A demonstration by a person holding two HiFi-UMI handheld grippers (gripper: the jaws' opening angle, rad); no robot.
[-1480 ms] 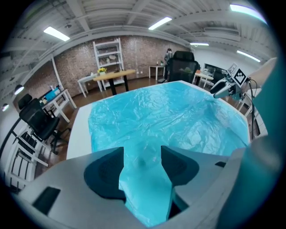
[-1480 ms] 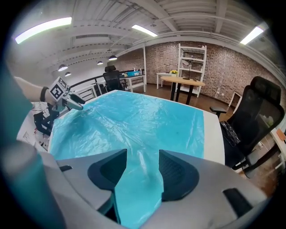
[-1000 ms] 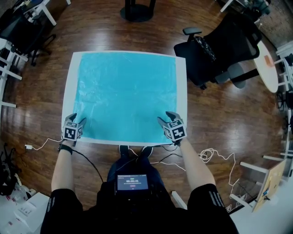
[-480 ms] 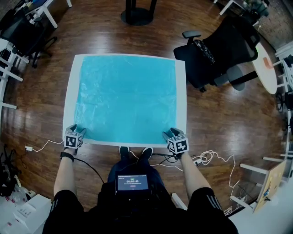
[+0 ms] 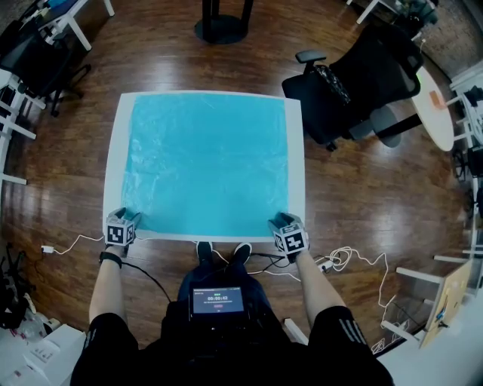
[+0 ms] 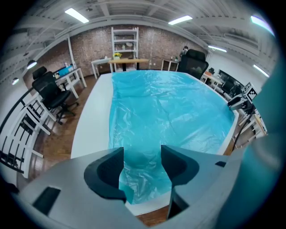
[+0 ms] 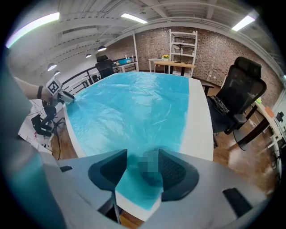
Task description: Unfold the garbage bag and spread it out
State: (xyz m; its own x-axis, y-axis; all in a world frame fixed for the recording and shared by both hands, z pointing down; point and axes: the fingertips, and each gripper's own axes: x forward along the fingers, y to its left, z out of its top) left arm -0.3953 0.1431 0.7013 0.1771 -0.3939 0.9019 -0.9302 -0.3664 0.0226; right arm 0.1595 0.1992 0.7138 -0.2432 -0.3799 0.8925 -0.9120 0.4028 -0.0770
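Observation:
The light blue garbage bag [image 5: 207, 162] lies flat and spread over most of the white table [image 5: 296, 166]. My left gripper [image 5: 123, 220] sits at the bag's near left corner, at the table's front edge. In the left gripper view its jaws [image 6: 142, 154] stand apart over the wrinkled corner of the bag [image 6: 165, 107]. My right gripper [image 5: 282, 223] is at the near right corner. In the right gripper view [image 7: 143, 156] it is open above the bag [image 7: 129, 107], whose corner lies on the table corner between the jaws.
A black office chair [image 5: 362, 83] stands close to the table's far right corner. A black pedestal base [image 5: 221, 19] is beyond the far edge. White cables [image 5: 339, 258] trail on the wooden floor near my feet. Desks and chairs line the left side.
Both grippers have drawn back toward me from over the bag's near corners to the table's front edge. The bag stays flat on the table.

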